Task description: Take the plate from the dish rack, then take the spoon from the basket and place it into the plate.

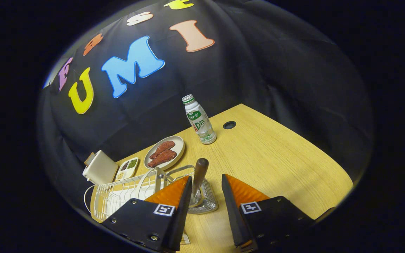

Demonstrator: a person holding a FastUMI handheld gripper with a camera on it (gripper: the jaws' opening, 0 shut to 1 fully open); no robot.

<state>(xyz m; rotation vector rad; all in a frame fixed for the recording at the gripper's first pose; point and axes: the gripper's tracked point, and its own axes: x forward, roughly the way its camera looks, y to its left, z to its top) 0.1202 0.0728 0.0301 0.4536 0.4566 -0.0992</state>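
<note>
Gripper [206, 182] held above the pale wood-grain worktop [276, 165], fingers spread apart, nothing pinched between them.

Spoon with dark brown rounded wooden handle [200, 175]: stands upright in the small silver wire basket [206, 203], handle top rising just inside the left finger, not touching the right one. Bowl of spoon hidden in the basket; whether the left finger touches the handle cannot be told.

White wire dish rack [118, 196]: touching the basket on its left side, partly behind the left finger.

Beyond the basket: round beige plate carrying reddish-brown meat slices [164, 152]; left of it a small white divided tray of seasonings [127, 168] and a white box-shaped object [100, 168].

Well beyond the basket: clear plastic bottle with green-and-white label [199, 120], upright, uncapped
</note>
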